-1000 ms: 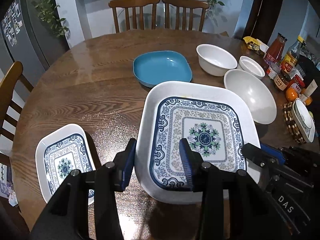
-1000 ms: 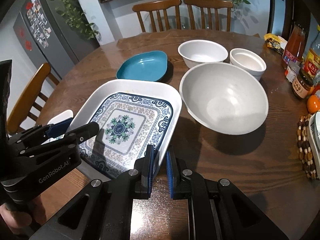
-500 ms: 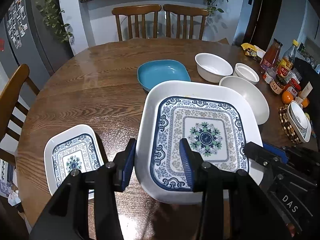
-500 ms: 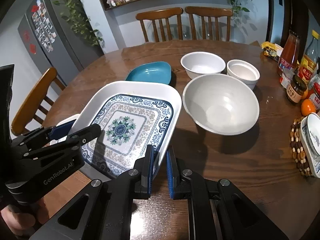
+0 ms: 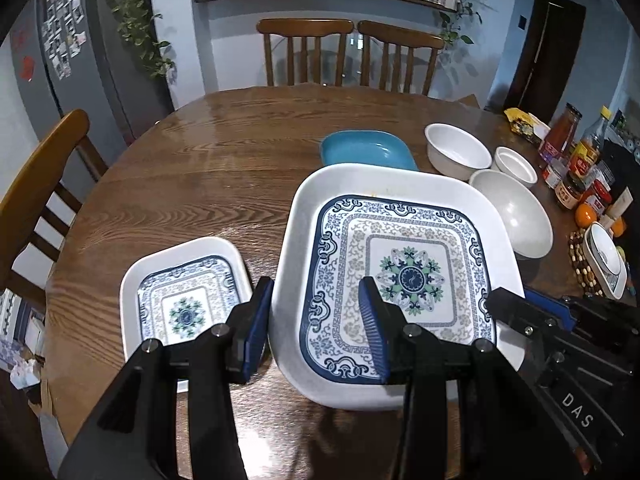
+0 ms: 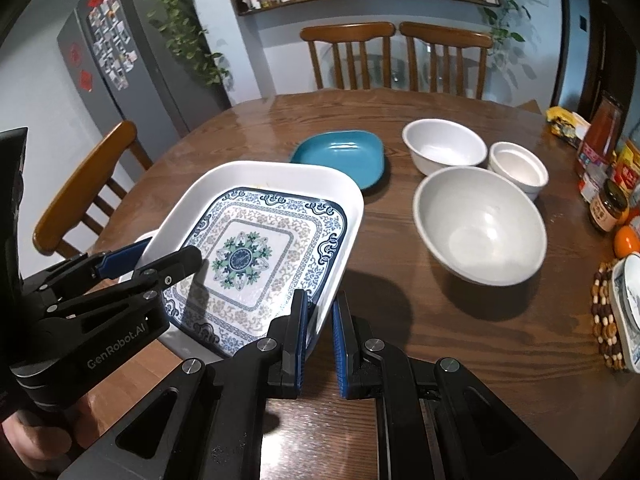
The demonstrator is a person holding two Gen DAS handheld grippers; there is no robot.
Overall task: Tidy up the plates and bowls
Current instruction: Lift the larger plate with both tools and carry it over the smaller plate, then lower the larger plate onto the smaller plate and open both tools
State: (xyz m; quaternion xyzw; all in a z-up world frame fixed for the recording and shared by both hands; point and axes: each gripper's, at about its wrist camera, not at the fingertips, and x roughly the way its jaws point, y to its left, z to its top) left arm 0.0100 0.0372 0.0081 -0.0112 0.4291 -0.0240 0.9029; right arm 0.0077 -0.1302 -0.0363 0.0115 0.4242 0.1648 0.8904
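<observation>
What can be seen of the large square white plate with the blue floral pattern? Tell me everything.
The large square white plate with the blue floral pattern looks like glossy ceramic or melamine, with rounded corners, a raised plain rim, a blue scroll border and a green-and-blue medallion at the centre. It is empty. It is held tilted above the round wooden table. The left gripper clamps its near left rim, and the right gripper pinches its near right edge.

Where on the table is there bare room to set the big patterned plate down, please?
Bare wood on the table lies between the small patterned plate, the teal dish and the far chairs. The right side is crowded: white bowls, jars.
</observation>
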